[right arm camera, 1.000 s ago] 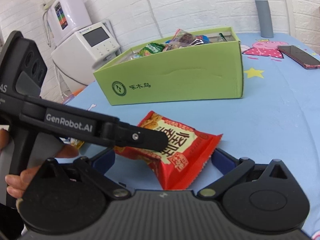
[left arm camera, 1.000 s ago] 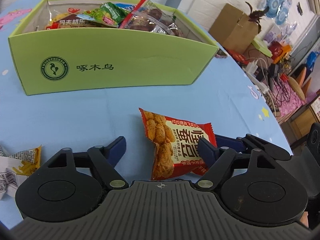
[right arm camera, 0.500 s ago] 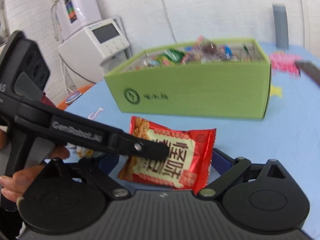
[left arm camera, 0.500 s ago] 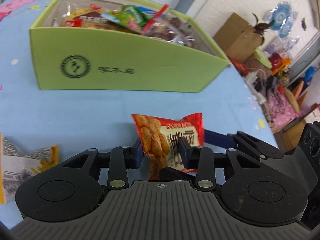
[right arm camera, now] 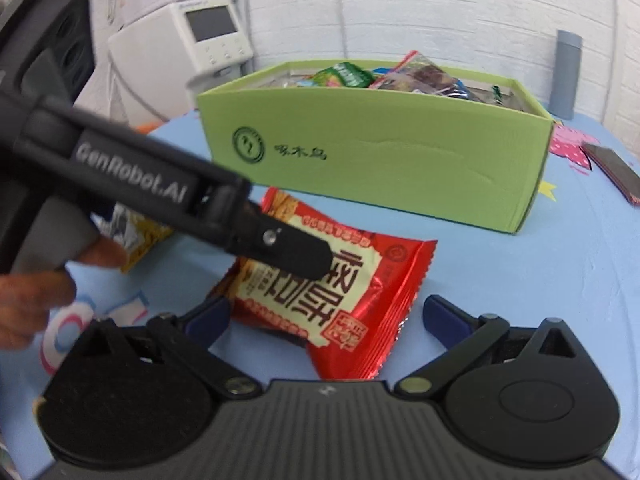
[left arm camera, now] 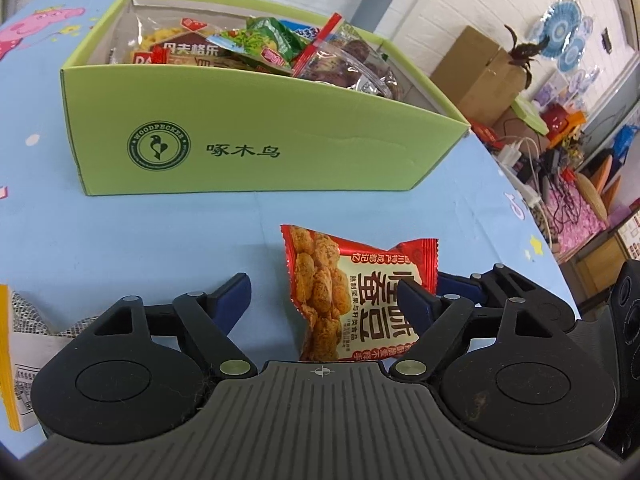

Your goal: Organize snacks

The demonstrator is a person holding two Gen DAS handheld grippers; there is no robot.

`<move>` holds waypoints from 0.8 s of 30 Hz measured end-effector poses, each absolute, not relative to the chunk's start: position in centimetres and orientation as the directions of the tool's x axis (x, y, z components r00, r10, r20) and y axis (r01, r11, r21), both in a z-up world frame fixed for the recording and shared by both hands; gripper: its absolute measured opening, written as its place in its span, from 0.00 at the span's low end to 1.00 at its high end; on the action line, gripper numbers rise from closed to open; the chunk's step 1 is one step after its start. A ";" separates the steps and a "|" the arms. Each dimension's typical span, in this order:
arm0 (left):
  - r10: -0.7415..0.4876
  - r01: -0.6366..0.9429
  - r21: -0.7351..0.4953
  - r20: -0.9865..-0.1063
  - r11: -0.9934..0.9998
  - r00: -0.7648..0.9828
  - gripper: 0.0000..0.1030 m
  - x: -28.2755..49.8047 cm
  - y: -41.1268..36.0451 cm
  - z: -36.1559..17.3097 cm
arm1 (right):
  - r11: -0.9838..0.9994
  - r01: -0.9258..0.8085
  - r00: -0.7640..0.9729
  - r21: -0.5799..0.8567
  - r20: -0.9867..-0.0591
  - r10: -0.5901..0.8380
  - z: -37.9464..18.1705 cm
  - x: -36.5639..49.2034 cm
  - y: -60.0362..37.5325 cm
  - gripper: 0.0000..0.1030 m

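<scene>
A red snack packet (left arm camera: 352, 300) lies on the blue tablecloth in front of a green box (left arm camera: 256, 148) filled with several snack packs. My left gripper (left arm camera: 324, 300) is open, its fingers on either side of the packet and the right finger touching its edge. In the right wrist view the same packet (right arm camera: 340, 292) lies between the open fingers of my right gripper (right arm camera: 324, 320). The left gripper's black finger (right arm camera: 288, 252) crosses over the packet. The green box (right arm camera: 384, 164) stands just behind.
A white and yellow packet (left arm camera: 16, 356) lies at the left on the table. A grey bottle (right arm camera: 568, 72) stands behind the box, and a dark phone (right arm camera: 616, 172) lies at the right. A cardboard box (left arm camera: 484, 72) and clutter sit beyond the table edge.
The left gripper had closed on the red packet and lifted it half a second ago; now it is open again and the packet lies on the cloth. The right gripper moved closer.
</scene>
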State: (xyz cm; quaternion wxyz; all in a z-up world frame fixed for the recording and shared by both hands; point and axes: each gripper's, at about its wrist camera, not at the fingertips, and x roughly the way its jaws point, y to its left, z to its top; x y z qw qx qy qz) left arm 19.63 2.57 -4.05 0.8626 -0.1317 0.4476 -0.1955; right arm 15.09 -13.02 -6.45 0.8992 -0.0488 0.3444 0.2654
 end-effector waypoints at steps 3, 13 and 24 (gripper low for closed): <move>-0.440 0.224 -0.381 -0.727 0.897 0.528 0.69 19.6 2.2 -4.0 | 0.844 -0.530 0.623 0.087 -0.634 0.457 -6.6 15.0 -13.5 0.99; -0.420 0.240 -0.345 -0.731 0.908 0.538 0.77 19.6 1.0 -4.1 | 0.858 -0.513 0.643 0.027 -0.650 0.406 -6.6 14.3 -12.7 0.99; -0.431 0.252 -0.350 -0.724 0.902 0.539 0.64 19.6 0.7 -3.4 | 0.873 -0.483 0.672 0.075 -0.608 0.424 -4.7 12.9 -15.8 0.99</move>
